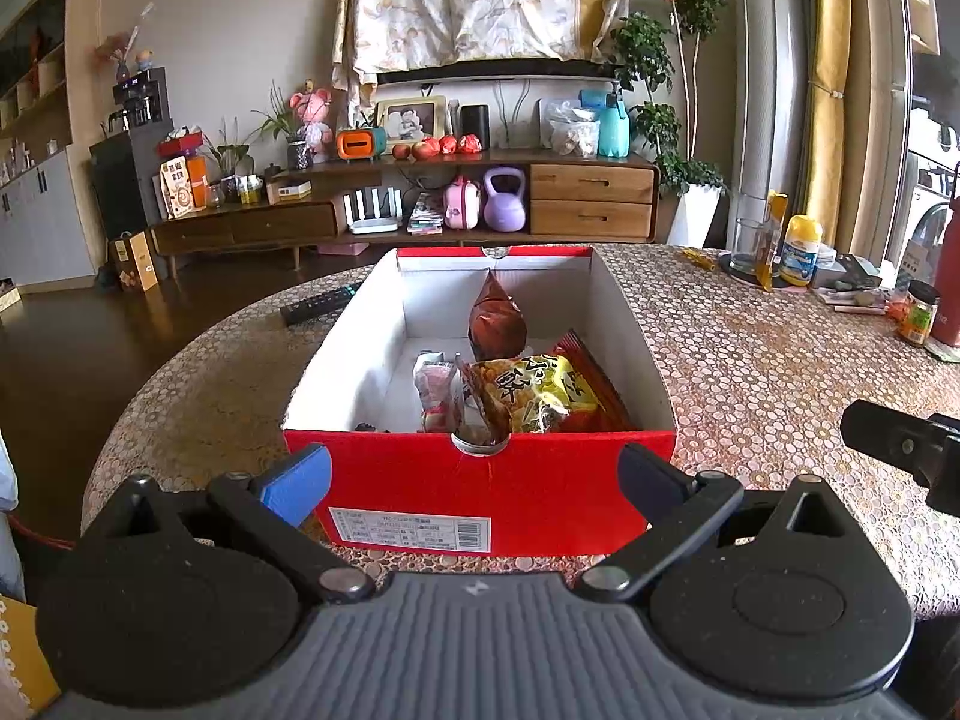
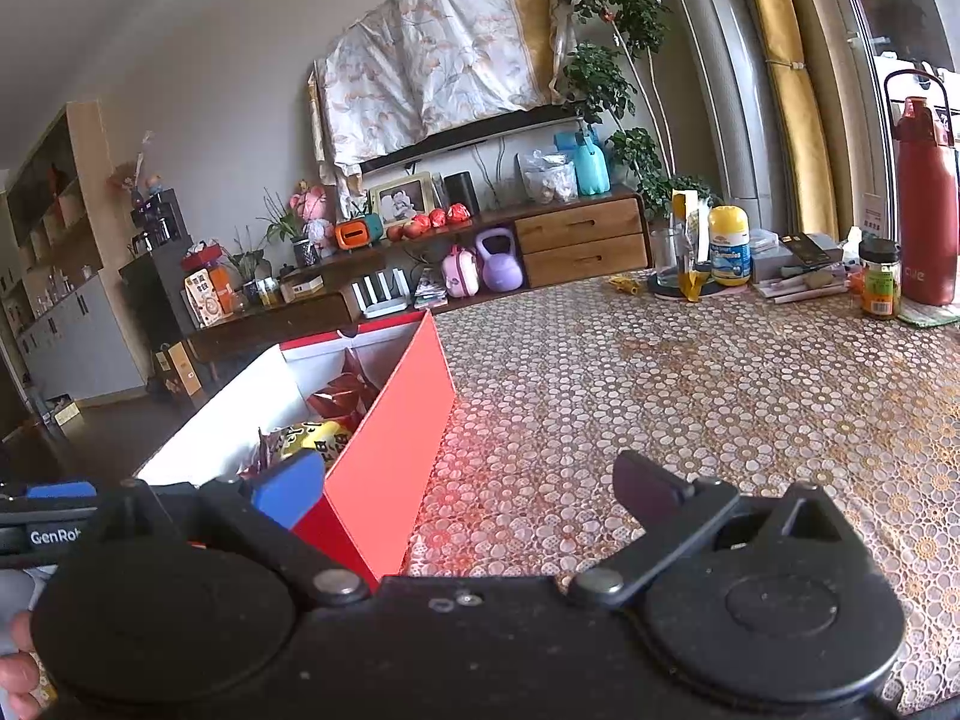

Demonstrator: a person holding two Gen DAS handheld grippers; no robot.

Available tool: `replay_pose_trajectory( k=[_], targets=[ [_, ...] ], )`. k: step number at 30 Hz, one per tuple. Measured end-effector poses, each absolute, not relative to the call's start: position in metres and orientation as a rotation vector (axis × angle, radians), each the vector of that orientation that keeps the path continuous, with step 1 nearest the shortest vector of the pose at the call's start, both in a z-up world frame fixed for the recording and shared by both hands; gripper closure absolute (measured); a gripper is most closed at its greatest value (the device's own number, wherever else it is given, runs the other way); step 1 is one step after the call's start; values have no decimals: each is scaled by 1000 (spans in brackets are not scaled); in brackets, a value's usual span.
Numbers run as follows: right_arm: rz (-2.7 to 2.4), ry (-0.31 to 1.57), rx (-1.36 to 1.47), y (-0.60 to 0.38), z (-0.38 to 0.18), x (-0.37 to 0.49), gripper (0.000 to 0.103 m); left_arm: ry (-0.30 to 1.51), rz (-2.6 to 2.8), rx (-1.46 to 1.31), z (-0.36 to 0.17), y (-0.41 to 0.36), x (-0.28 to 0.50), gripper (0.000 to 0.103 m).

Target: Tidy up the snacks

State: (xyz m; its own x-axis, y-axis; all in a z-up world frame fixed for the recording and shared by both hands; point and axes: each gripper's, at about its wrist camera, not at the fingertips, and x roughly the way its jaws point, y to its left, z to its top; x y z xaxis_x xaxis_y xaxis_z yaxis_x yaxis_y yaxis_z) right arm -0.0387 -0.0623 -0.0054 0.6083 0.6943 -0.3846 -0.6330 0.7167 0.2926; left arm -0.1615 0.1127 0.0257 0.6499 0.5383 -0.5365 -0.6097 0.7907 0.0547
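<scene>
Both the left tool (image 1: 474,474) and right tool (image 2: 468,489) stood open and empty beside the red cardboard box (image 1: 480,480) holding snack packets (image 1: 534,396) on the counter (image 1: 750,360).

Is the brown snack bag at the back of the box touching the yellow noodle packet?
Cannot tell. In the left wrist view the yellow noodle packet overlaps the foot of the brown snack bag inside the red box, hiding any contact or gap.

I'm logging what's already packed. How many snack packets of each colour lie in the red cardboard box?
Dark red-brown foil packet: 1
Yellow-and-red crinkly packet: 1
Pale pink-and-white wrapped packet: 1
Total: 3 visible in the red cardboard box; more may be hidden.
</scene>
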Motion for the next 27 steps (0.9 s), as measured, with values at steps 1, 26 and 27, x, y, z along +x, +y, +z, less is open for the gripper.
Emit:
replay_pose_trajectory(
  k=[1,26,27],
  targets=[
    [769,501,131,-63,-6,-38,0,566,654,-135,26,113,-161,1],
    [766,502,129,-64,-6,-38,0,564,650,-140,25,113,-162,1],
    [766,502,129,-64,-6,-38,0,564,649,-141,25,112,-163,1]
  ],
)
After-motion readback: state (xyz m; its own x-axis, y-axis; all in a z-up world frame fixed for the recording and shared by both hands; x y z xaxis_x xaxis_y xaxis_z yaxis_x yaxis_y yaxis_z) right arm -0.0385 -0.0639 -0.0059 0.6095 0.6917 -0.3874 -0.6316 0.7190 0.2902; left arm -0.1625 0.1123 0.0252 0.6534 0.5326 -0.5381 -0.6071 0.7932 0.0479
